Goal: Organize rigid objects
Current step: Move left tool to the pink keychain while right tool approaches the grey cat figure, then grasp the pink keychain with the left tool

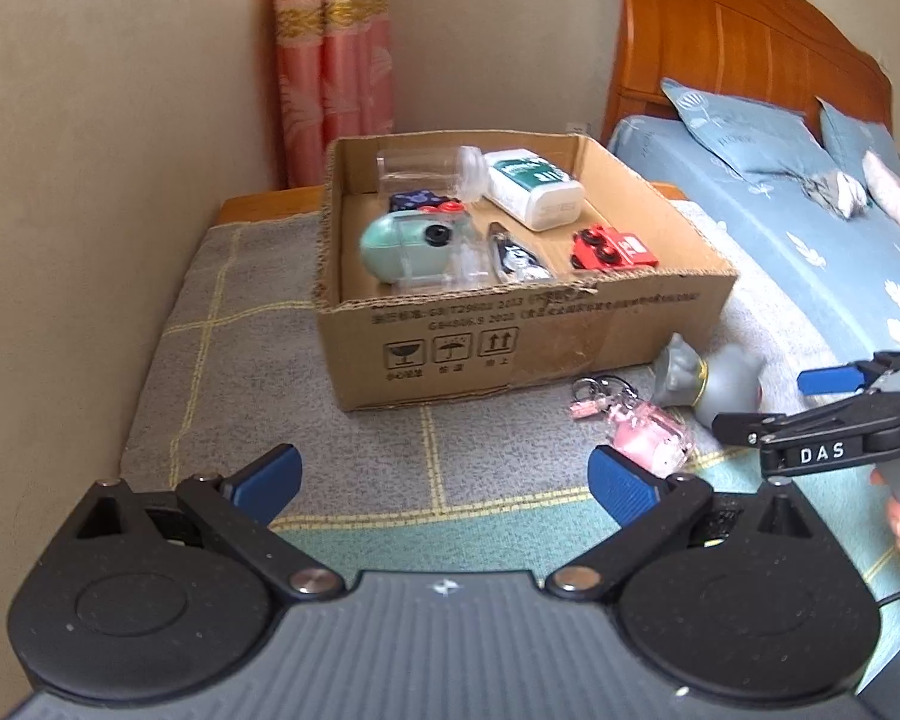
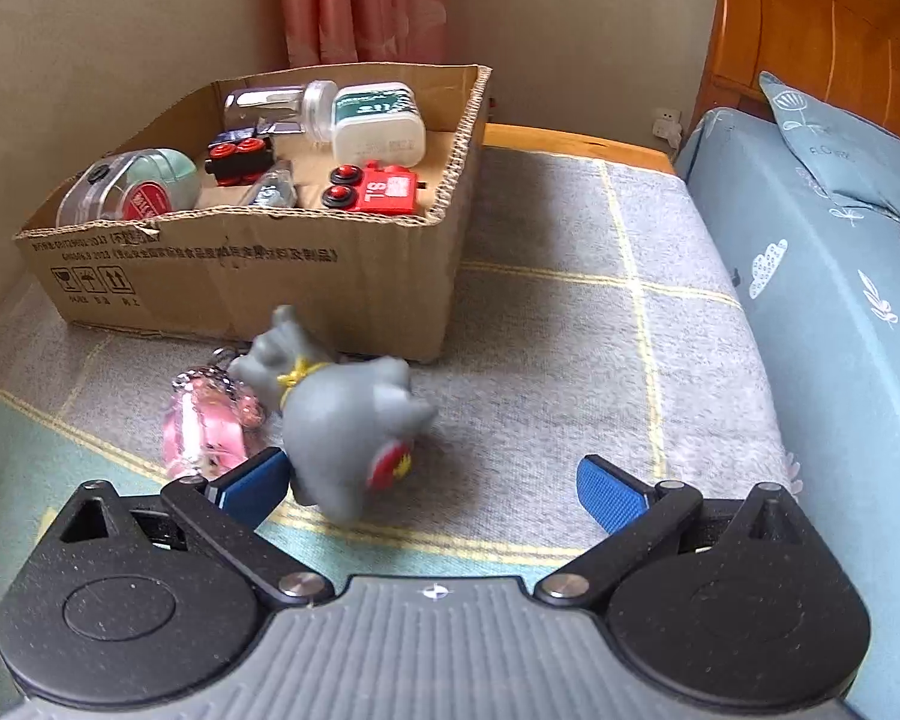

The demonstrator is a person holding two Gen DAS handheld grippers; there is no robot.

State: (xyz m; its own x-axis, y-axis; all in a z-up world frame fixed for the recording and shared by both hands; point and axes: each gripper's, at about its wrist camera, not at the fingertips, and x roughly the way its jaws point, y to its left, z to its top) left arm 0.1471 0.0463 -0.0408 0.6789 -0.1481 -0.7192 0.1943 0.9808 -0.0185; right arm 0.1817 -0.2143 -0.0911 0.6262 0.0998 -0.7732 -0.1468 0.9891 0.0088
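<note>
Left gripper (image 1: 444, 480) is hovering with jaws spread wide, nothing between the blue pads, pointing at the cardboard box (image 1: 510, 330) from over the checked blanket (image 1: 240, 312). Right gripper (image 2: 432, 480) is also sitting wide open and empty; in the left wrist view it is showing at the right edge (image 1: 834, 396).

Grey figurine (image 2: 342, 414) with a yellow neck cord is lying on its side on the blanket, just ahead of the right gripper's left pad (image 2: 252, 480); contact or not, cannot tell, and the figurine is blurred. Pink keychain (image 2: 204, 426) is lying just beside it, on its left, both in front of the box's near wall.

Box is already holding: mint-green case (image 1: 402, 246), clear jar (image 1: 432, 171) on its side, white-and-green container (image 1: 534, 186), red toy vehicle (image 1: 612, 249), and a dark toy with red wheels (image 2: 237, 159).

Bed with a blue sheet (image 2: 840, 312) is running along the right side.
</note>
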